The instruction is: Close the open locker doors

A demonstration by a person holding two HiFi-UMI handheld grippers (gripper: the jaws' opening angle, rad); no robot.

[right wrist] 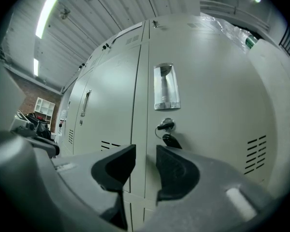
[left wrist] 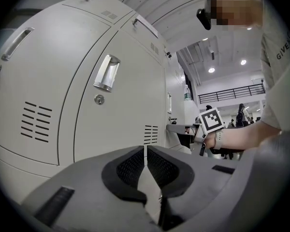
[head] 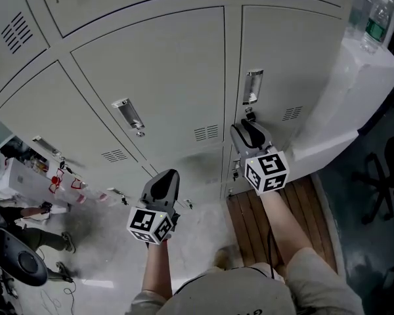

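The doors (head: 157, 77) ahead of me are grey and sit flush in the bank, each with a recessed handle (head: 252, 86) and vent slits. My right gripper (right wrist: 145, 151) is raised near the rightmost door, just below its lock, jaws apart and empty. Only its view shows the key (right wrist: 165, 125) plainly. My left gripper (left wrist: 145, 151) hangs lower, jaws pinched together on nothing. Its view alone shows my right forearm (left wrist: 241, 137).

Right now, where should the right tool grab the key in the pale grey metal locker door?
Likely the dark key head sticking out of the round lock under the recessed metal handle, not the black tag dangling below, which would swing. Bring the open right tool straight at the pale grey locker door's front, one jaw each side.
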